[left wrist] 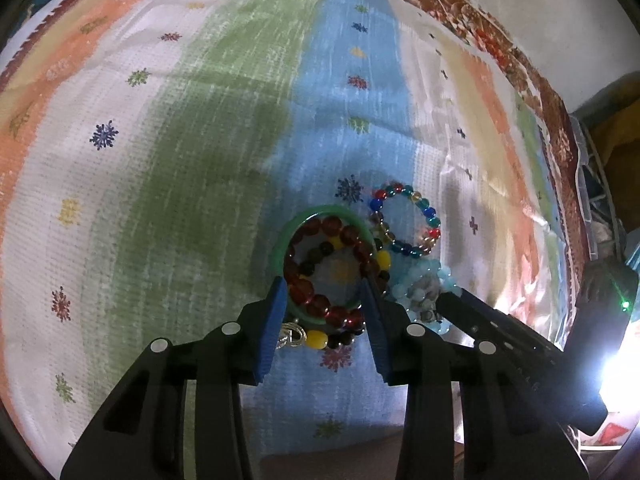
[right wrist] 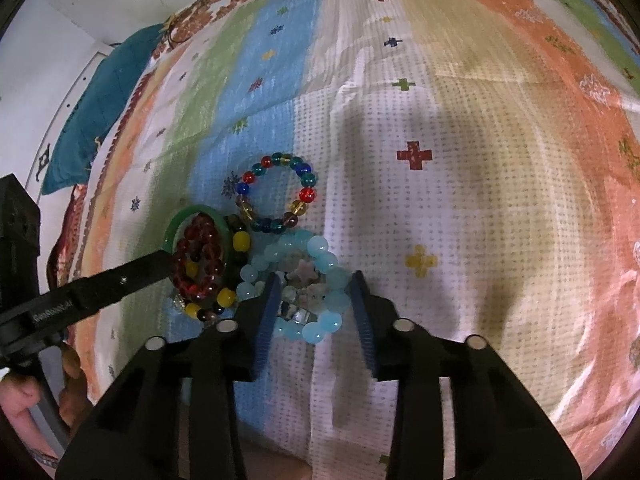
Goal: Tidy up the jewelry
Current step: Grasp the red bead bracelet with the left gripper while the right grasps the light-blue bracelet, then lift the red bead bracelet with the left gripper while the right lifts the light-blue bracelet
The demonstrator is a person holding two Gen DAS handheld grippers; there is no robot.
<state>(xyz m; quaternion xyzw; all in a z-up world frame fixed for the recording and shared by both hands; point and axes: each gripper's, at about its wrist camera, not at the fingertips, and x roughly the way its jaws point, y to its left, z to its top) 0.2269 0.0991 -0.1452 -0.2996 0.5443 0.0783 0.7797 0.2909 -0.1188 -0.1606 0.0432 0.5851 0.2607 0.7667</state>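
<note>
Left wrist: green bangle btwn jaws

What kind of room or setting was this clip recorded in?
Probably a bedroom: the bracelets lie on a striped bedspread with soft folds, a teal pillow sits at its far edge, and a plain white wall stands behind.

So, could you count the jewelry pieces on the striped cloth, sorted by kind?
Beaded bracelets: 4 (dark red glass beads, mixed-colour glass beads, pale blue round beads, black-and-yellow beads)
Solid green ring-shaped bangle: 1
Small silver-coloured metal piece: 1
Total: 6
</note>
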